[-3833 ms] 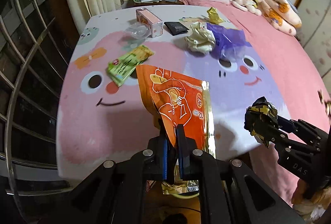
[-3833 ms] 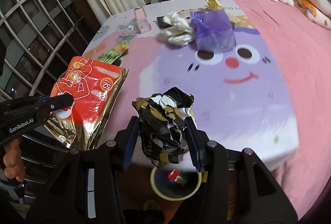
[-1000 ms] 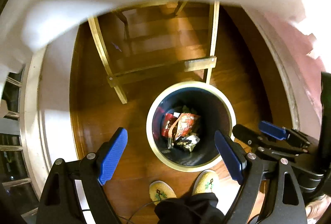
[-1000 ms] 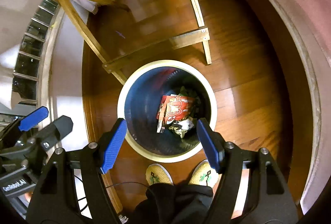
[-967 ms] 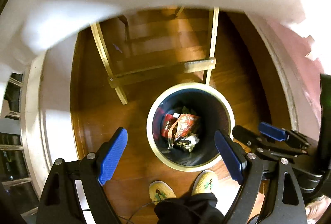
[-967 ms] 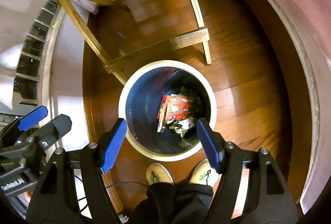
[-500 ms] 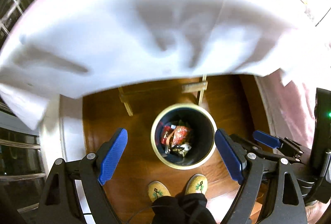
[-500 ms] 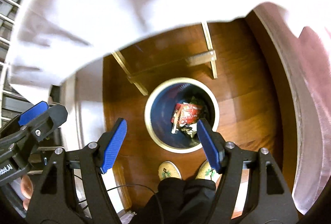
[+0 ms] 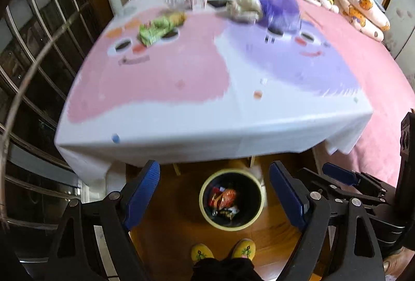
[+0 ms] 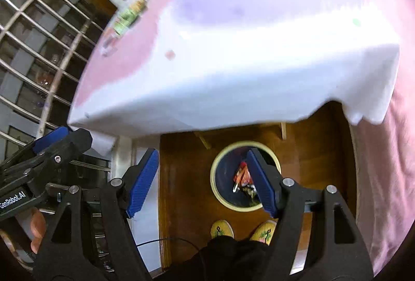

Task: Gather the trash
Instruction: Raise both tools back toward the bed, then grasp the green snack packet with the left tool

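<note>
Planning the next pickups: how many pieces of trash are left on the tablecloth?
At least 3: green snack wrapper far left, crumpled cream paper wad beside purple plastic bag. Blurred items behind may be more.

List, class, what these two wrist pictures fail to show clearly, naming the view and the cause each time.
- Green wrapper, crumpled paper and purple bag on the table: left wrist view, motion blur hides print and detail.
- Bin contents: right wrist view, right tool's finger covers part; pieces too small to name.
- Items at the table's far edge: both views, smeared.
- Person: only slippers and dark clothing, cut by bottom edge.
</note>
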Action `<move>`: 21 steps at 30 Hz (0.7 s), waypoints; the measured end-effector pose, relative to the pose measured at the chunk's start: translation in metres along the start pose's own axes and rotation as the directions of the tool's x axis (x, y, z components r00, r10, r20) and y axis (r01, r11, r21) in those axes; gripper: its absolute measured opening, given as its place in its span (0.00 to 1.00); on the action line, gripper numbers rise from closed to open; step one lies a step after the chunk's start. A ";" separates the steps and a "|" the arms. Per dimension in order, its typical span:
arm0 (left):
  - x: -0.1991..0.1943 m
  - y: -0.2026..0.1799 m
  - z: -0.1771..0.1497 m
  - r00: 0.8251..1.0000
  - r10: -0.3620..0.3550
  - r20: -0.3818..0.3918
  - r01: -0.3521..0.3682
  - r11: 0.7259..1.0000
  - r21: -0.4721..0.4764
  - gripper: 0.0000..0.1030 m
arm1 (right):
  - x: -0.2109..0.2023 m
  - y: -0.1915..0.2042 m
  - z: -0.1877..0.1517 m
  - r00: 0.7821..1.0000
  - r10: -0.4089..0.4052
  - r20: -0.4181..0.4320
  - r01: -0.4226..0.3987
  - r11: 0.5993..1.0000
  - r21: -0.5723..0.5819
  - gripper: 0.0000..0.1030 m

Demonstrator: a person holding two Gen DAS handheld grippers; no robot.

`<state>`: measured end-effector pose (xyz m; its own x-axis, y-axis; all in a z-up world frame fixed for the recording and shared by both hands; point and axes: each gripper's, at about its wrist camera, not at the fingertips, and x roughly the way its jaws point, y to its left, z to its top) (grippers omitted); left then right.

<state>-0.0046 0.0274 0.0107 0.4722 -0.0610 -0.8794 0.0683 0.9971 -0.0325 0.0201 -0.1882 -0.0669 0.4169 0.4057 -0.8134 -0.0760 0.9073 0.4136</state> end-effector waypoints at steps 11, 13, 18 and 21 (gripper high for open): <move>-0.079 0.021 0.051 0.991 0.065 0.118 -0.062 0.998 -0.027 0.85 | -0.056 0.046 0.060 0.995 0.049 0.084 -0.040 0.993 -0.113 0.66; -0.084 0.033 0.061 0.989 0.073 0.125 -0.069 0.997 -0.035 0.85 | -0.056 0.052 0.065 0.994 0.058 0.095 -0.046 0.991 -0.123 0.66; -0.073 0.067 0.087 0.990 0.081 0.117 -0.076 0.996 -0.045 0.85 | -0.043 0.077 0.091 0.991 0.044 0.125 -0.025 0.989 -0.149 0.66; -0.053 0.088 0.108 0.993 0.066 0.103 -0.062 0.997 -0.039 0.85 | -0.031 0.083 0.109 0.990 0.023 0.139 -0.003 0.990 -0.143 0.66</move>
<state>0.0715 0.1134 0.1054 0.5633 0.0002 -0.8263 0.0050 1.0000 0.0037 0.0994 -0.1371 0.0373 0.5368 0.4070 -0.7390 -0.2058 0.9126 0.3532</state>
